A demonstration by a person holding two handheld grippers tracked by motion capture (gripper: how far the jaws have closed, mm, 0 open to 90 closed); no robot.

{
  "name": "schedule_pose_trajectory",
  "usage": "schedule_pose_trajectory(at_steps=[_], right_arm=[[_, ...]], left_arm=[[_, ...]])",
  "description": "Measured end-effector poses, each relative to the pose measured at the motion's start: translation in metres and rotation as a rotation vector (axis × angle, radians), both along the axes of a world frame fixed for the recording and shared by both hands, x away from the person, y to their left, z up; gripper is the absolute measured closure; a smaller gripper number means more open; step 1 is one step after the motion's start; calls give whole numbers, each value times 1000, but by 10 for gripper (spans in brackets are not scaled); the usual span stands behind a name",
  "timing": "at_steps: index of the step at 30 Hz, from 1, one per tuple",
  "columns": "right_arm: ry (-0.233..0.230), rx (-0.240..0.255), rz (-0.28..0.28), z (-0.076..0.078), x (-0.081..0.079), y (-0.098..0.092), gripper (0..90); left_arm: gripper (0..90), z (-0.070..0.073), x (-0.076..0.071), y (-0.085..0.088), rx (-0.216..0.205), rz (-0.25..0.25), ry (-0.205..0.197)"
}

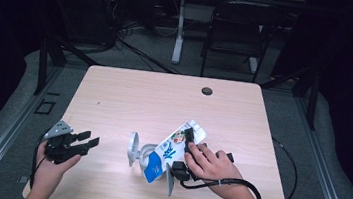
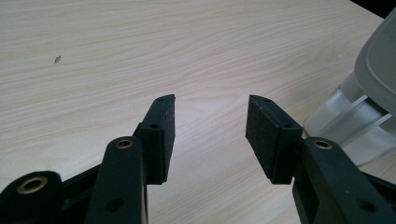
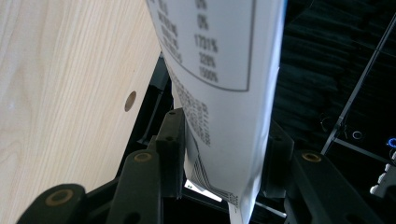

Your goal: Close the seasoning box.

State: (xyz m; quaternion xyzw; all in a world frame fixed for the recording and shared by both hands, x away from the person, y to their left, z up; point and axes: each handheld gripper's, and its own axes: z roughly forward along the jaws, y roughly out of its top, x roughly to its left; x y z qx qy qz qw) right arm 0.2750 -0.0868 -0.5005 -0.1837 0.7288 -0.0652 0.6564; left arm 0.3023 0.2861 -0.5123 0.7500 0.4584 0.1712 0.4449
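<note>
The right gripper (image 1: 190,149) sits nearest, on the near right part of the pale wood-grain surface (image 1: 130,94), held in the person's right hand (image 1: 210,163). Its 2 jaws are partly closed and pressed on the upper end of the white and blue printed paper carton (image 1: 173,149); the right gripper view shows both pads flat against the carton's (image 3: 219,93) printed side panel. The carton leans at a slant, its lower blue end down in or against the clear plastic container with grey hinged lid (image 1: 140,153), its gabled top pointing up and away to the right.

A carton like this is probably light and thin-walled. It looks uncrushed, but a hard squeeze would likely dent it, and the glossy print may slip. Holding across the flat panels near the top, as now, seems sound; the folded gable ridge would be a stiffer alternative.

The left gripper (image 1: 75,143) rests at the near left, well apart from the carton, with its jaws wide open and nothing between them. Its own view shows bare surface (image 2: 116,70) and part of the clear container (image 2: 359,121) at the right edge.

Hard to tell: whether the carton is full or empty, whether its base is inside the container or just beside it, and what the small print says. The right hand covers most of the gripper body. Farther off, a round dark hole (image 1: 207,91) marks the surface, and beyond it a black chair (image 1: 237,31) stands in a dim room.
</note>
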Motion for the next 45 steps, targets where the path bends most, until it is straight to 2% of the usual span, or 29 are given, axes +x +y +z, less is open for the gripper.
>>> schedule_pose_trajectory(at_steps=[24,45], right_arm=[[-9,-3,7,1,-1,0,606],[23,64,-7,-5,-2,-2,627]], left_arm=[[528,0,0,0,-1,2,-1],[528,-1,0,0,0,3,4]])
